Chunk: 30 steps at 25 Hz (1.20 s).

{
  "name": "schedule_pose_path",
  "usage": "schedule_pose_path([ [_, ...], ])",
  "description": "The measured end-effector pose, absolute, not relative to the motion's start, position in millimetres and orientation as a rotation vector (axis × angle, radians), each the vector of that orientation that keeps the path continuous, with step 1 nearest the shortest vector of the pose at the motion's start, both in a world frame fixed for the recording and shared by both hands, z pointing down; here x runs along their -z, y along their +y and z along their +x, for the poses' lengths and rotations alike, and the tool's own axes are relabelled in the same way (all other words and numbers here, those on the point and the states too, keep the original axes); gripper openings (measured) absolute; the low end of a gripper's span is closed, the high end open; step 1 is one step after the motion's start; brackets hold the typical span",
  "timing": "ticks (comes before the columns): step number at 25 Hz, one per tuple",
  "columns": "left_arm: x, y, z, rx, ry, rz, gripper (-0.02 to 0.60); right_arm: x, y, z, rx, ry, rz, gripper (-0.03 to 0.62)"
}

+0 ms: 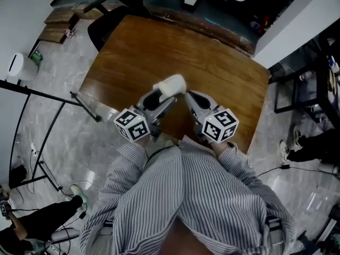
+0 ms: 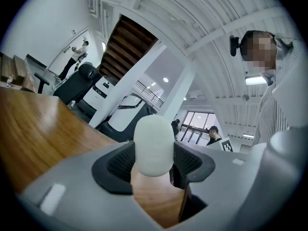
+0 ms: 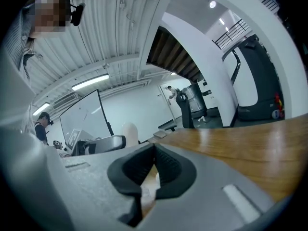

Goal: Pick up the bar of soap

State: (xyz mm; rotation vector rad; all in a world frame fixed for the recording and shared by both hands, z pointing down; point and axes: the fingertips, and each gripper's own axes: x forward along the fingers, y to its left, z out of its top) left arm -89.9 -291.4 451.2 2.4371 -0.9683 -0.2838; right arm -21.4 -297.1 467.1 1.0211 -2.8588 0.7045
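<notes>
Left gripper is clamped on the bar of soap - both pads press its sides, and the white rounded end sticks out past the jaws, with the wooden table showing underneath. Right gripper sits just beside it, jaws pinched together with nothing in them. Both are held close in front of the chest over the near table edge, tips angled toward each other - striped sleeves right behind the marker cubes.

Worktop open across centre and top of frame. Black chair blocks upper-left corner, white panel upper right. Tight gap between left gripper and right gripper.
</notes>
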Motion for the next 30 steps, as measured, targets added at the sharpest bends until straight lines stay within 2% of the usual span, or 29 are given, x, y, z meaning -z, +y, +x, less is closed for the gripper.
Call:
schedule_pose_path([
  [30, -457, -268, -91, 0.267, -0.991, 2.428, 0.261, -475, -271, -32, -0.622, -2.798, 0.907, 0.002],
])
